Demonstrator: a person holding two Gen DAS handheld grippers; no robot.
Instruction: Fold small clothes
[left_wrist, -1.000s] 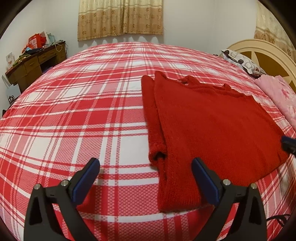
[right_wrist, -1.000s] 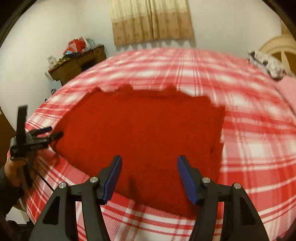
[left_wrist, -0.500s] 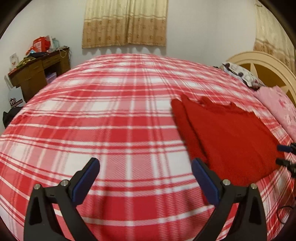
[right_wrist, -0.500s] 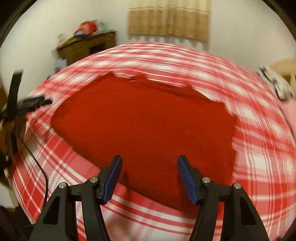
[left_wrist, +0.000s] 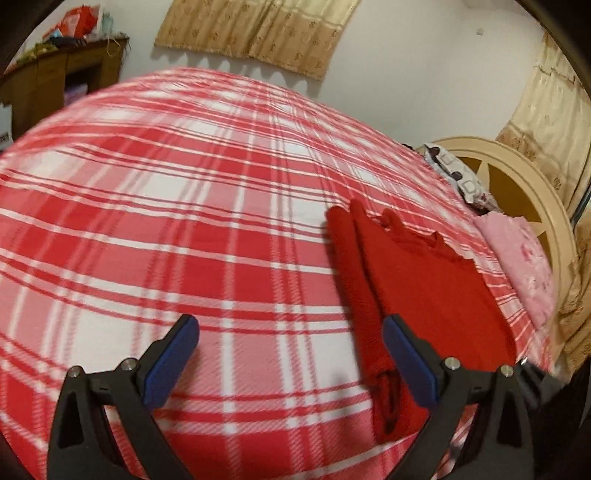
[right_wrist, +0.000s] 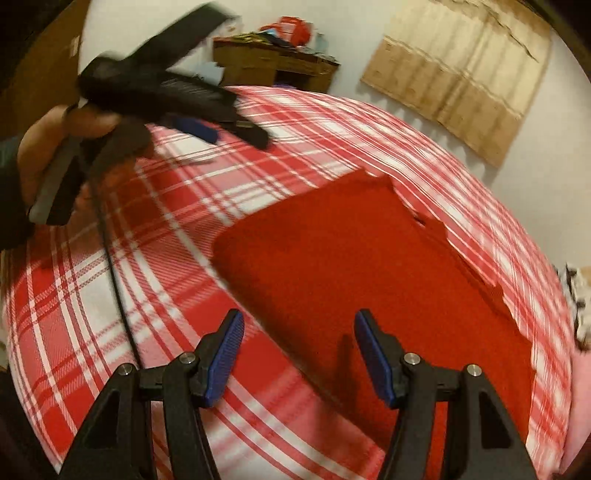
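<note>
A red knitted sweater (left_wrist: 424, 288) lies flat on the red and white plaid bed (left_wrist: 184, 229), with one sleeve folded along its left side. My left gripper (left_wrist: 291, 354) is open and empty, low over the bedspread just left of the sweater's sleeve and hem. My right gripper (right_wrist: 299, 354) is open and empty, above the sweater's (right_wrist: 354, 266) near edge. The left gripper (right_wrist: 221, 129) also shows in the right wrist view, held in a hand at the upper left, above the bed (right_wrist: 85, 295).
A wooden desk (left_wrist: 55, 81) with clutter stands by the far wall at the left. A cream headboard (left_wrist: 524, 184), a patterned pillow (left_wrist: 454, 177) and a pink quilt (left_wrist: 524, 258) lie at the right. Curtains (left_wrist: 258, 33) hang on the back wall.
Both views have swung and tilted. The left gripper has come back closer to the sweater's sleeve side. The right gripper has shifted so that the sweater lies more to its right.
</note>
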